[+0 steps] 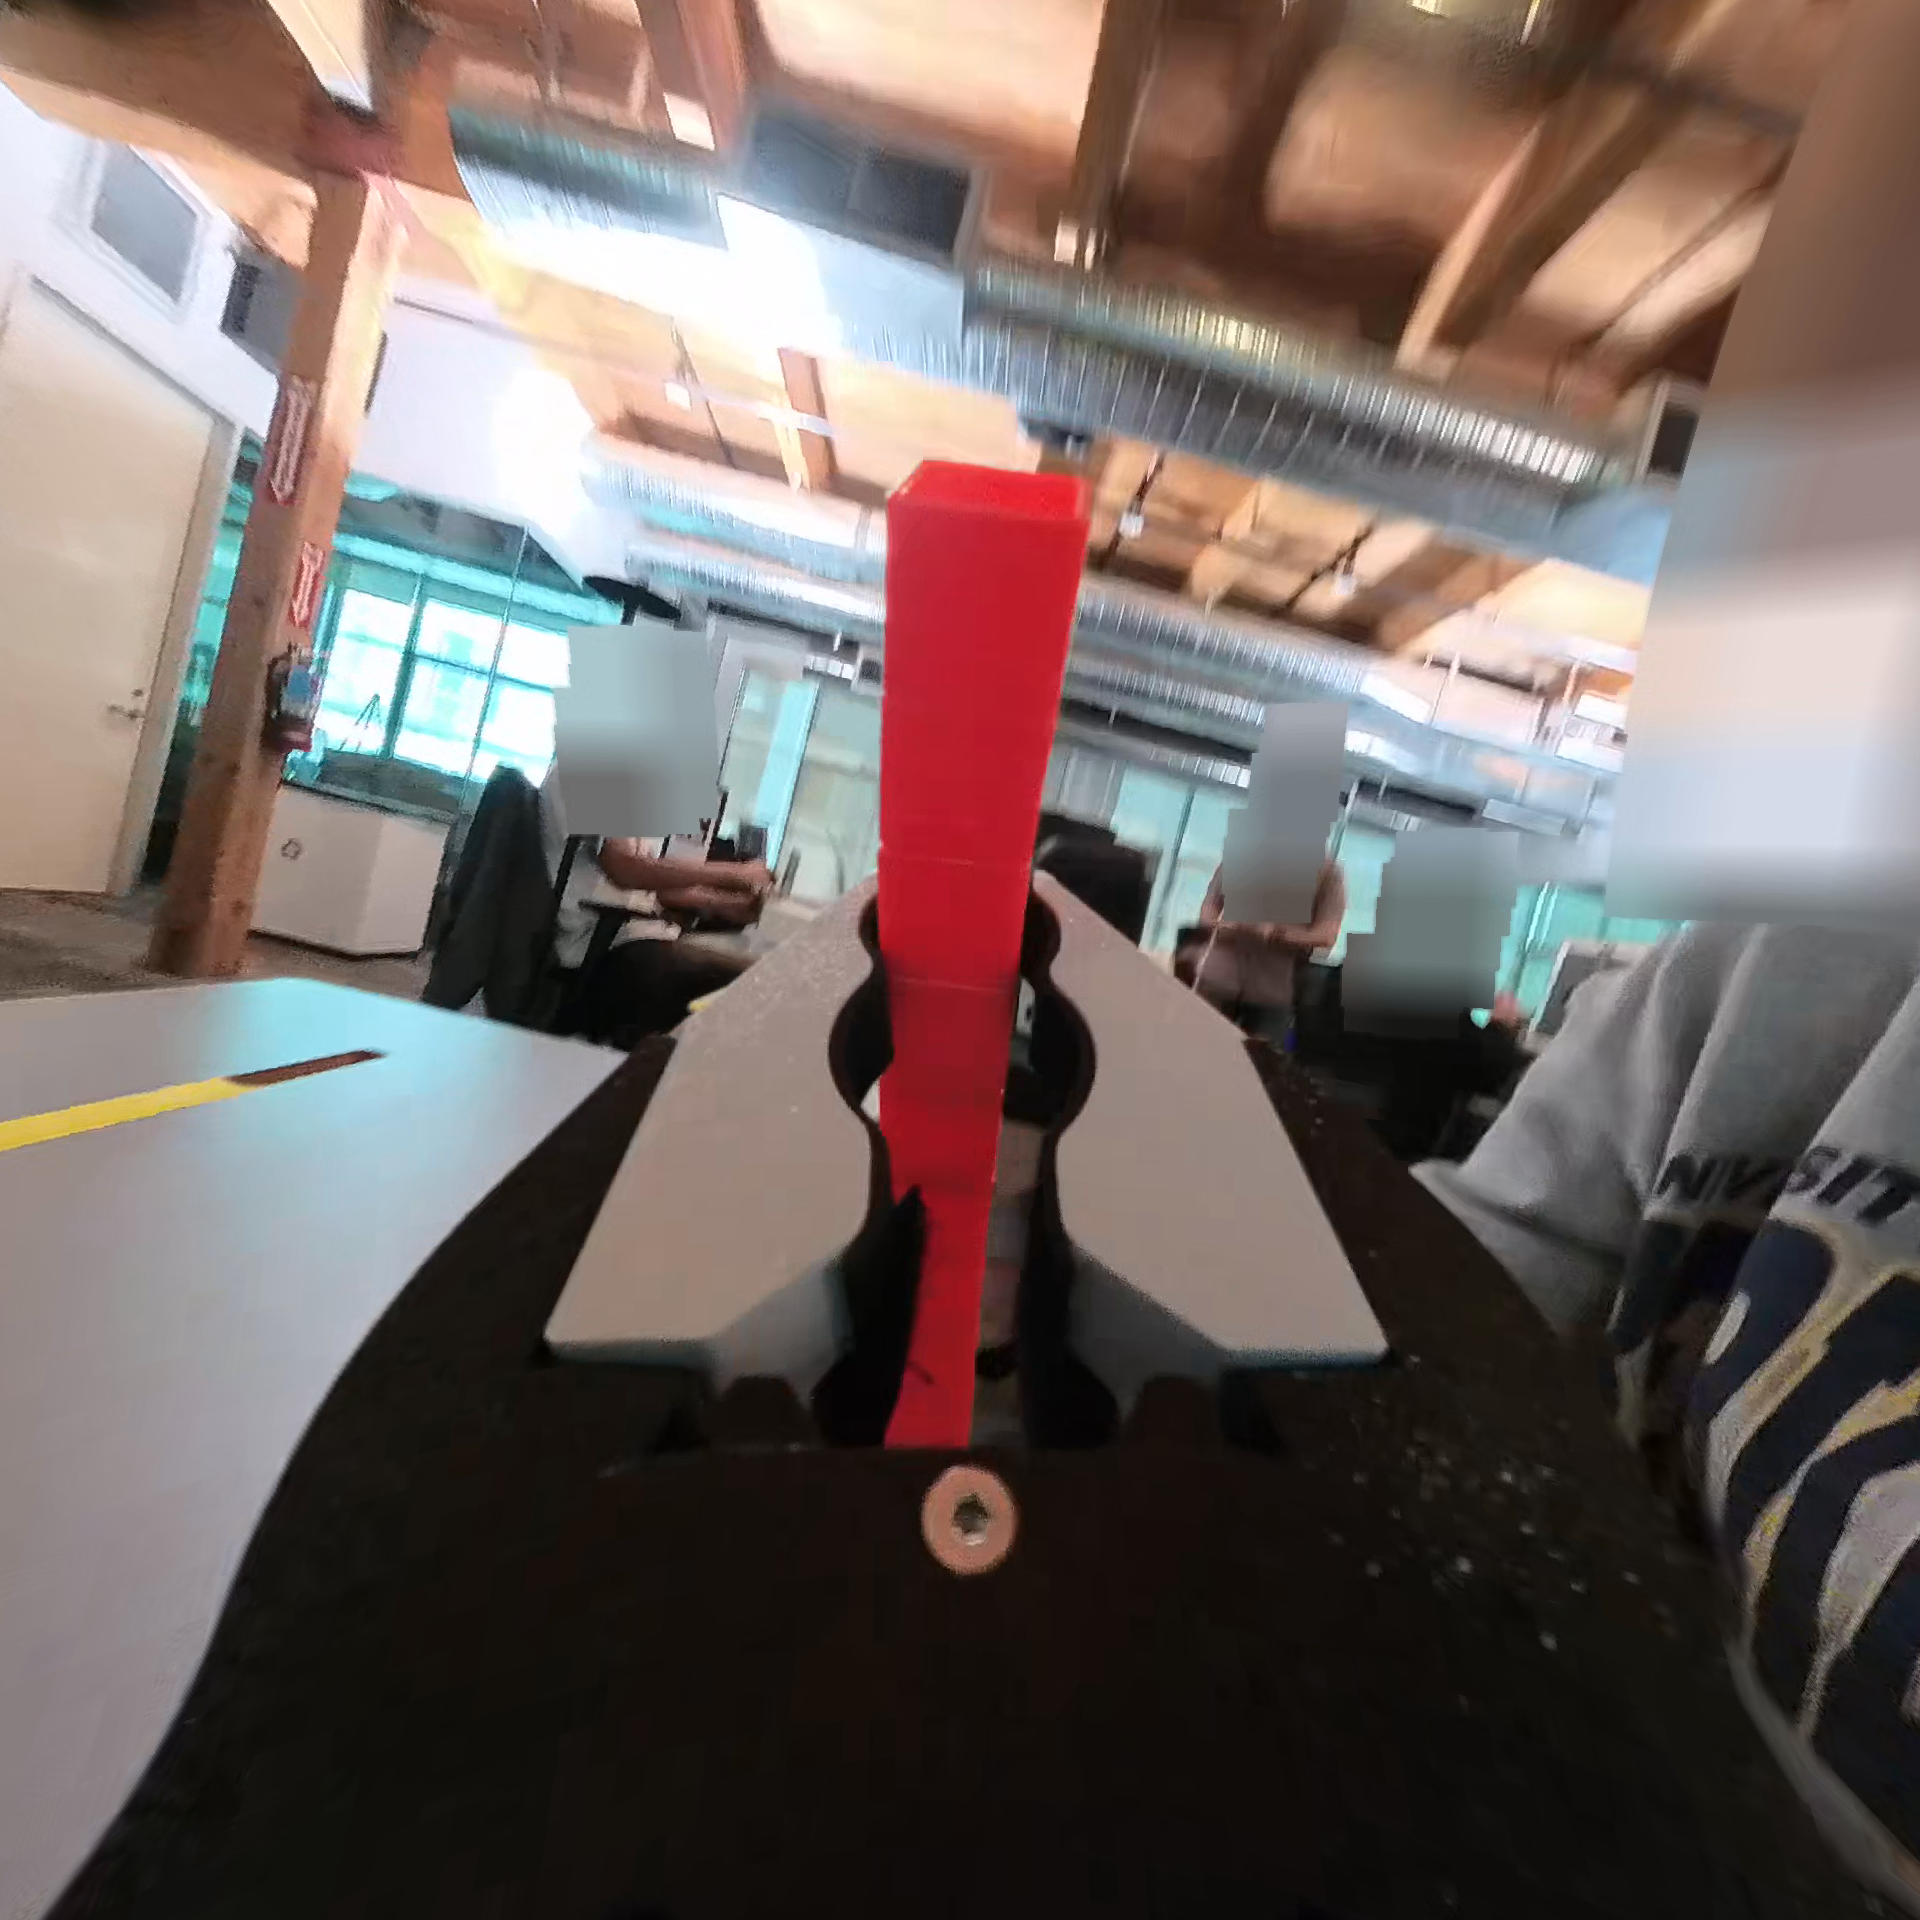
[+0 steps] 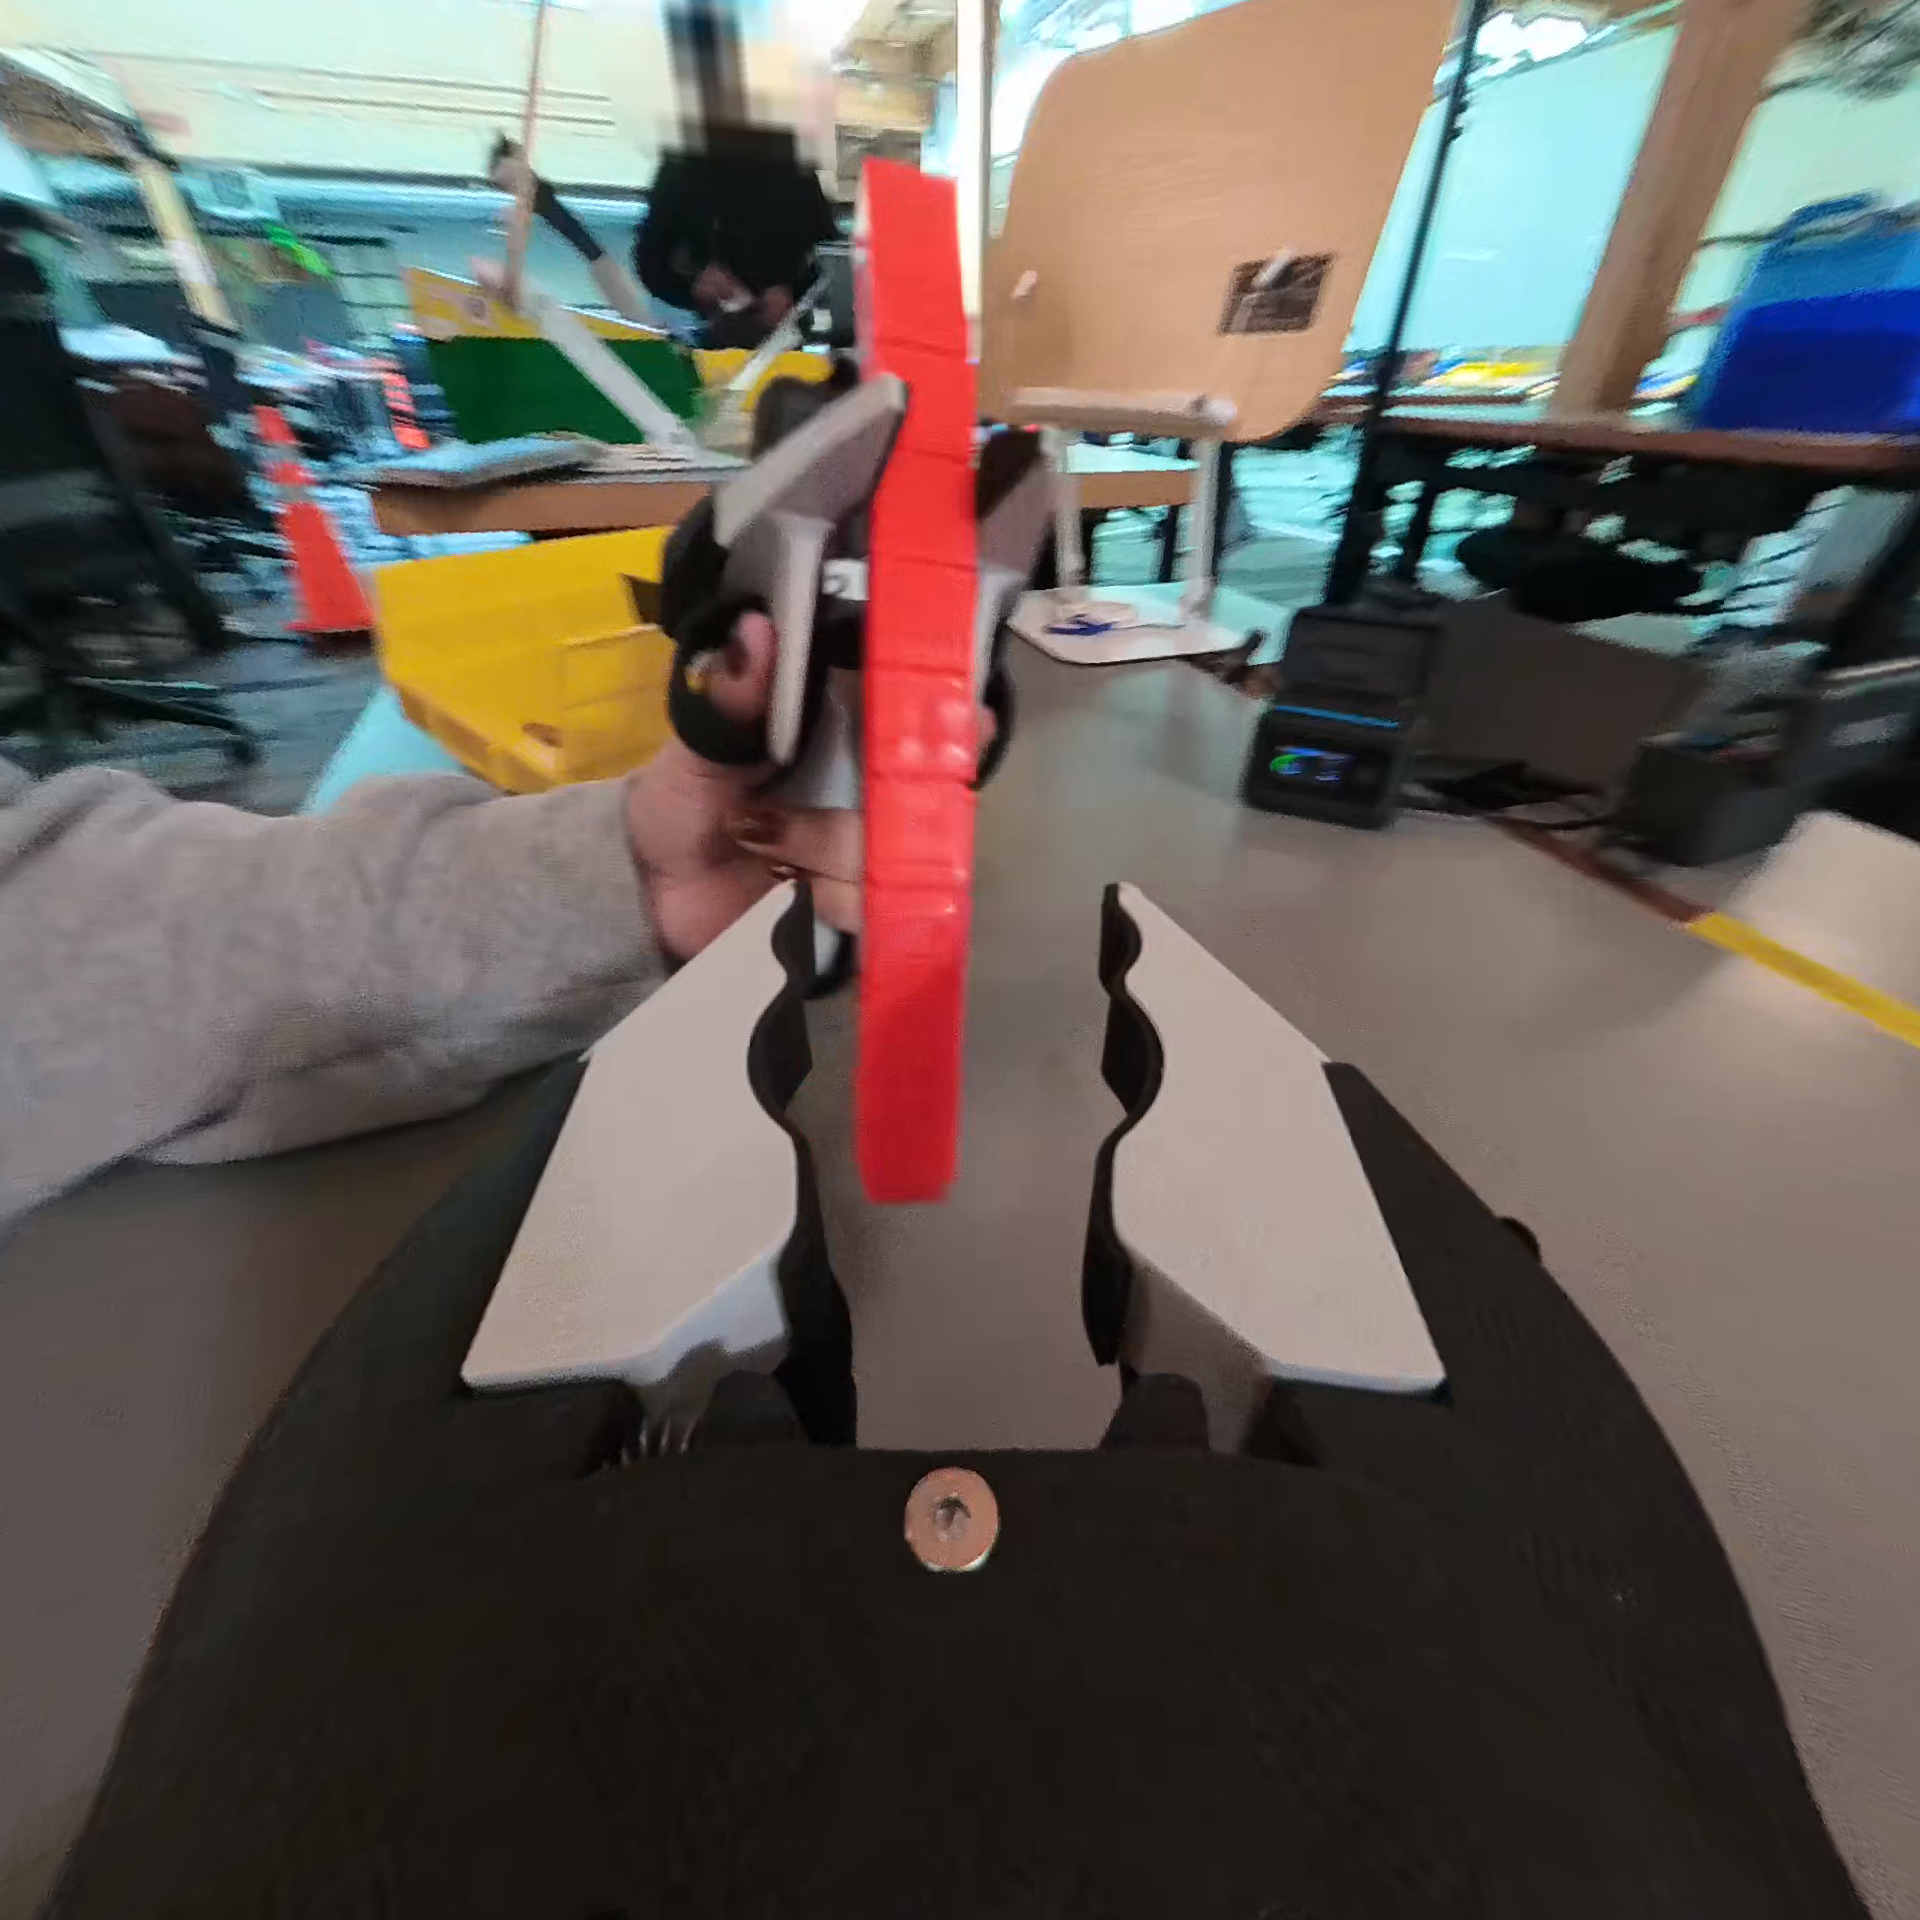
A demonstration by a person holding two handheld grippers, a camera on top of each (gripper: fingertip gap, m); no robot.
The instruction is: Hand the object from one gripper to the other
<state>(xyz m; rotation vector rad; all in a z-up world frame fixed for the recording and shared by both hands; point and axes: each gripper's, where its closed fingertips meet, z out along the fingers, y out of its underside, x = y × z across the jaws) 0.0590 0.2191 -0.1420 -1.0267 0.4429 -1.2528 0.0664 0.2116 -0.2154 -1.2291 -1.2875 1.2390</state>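
A yellow bin (image 2: 520, 655) sits at nine o'clock, an orange traffic cone (image 2: 317, 551) just left of it. A cardboard sheet (image 2: 1195, 208) leans at one o'clock. A yellow tape line (image 2: 1808, 977) crosses the grey floor (image 2: 1455, 1039) at three o'clock.

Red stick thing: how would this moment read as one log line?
stage: handover approach | left gripper: shut on red bar | right gripper: open, bar's lower end between its fingers, untouched | bar: upright, off table

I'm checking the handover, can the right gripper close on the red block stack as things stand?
Probably yes. The right gripper is open, with the lower end of the red block stack hanging between its fingers and nothing between them. The left gripper clamps the stack higher up.
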